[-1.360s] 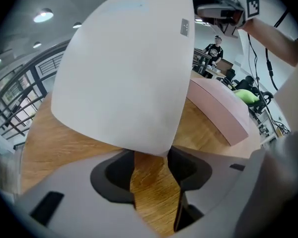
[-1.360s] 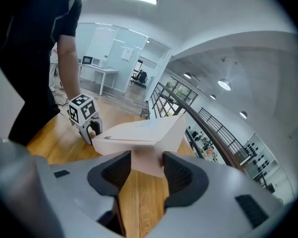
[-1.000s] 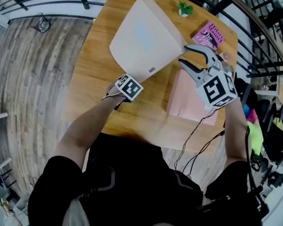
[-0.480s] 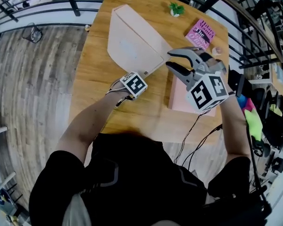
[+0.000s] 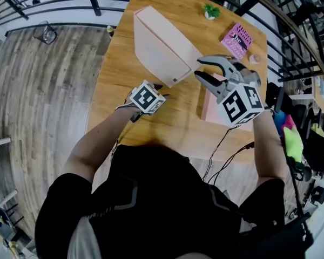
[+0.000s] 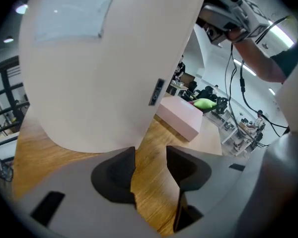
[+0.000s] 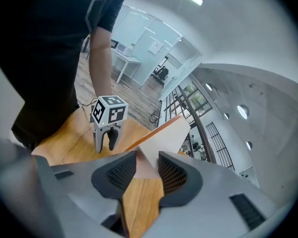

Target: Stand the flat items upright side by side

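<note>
A large cream flat box [image 5: 159, 45] stands tilted on one long edge on the wooden table [image 5: 116, 80]. In the left gripper view the box [image 6: 99, 68] looms over the jaws. My left gripper [image 5: 156, 86] sits at its near lower corner, open, with only bare wood in the gap [image 6: 150, 155]. My right gripper [image 5: 200, 68] has just been closing, and the box's right corner [image 7: 164, 133] is pinched between its pads [image 7: 148, 157]. A pink flat box [image 5: 211, 112] lies flat under my right hand. My left gripper [image 7: 106, 143] also shows in the right gripper view.
A magenta book [image 5: 237, 39] lies flat at the table's far right, with a small potted plant [image 5: 211, 12] beyond it. Black railings run behind the table. Cables hang off the table's near right edge. The table ends close to the left of the big box.
The cream box has tipped from leaning low to a steeper stand. My right gripper moved left onto its corner. My left gripper rose at the box's near corner.
</note>
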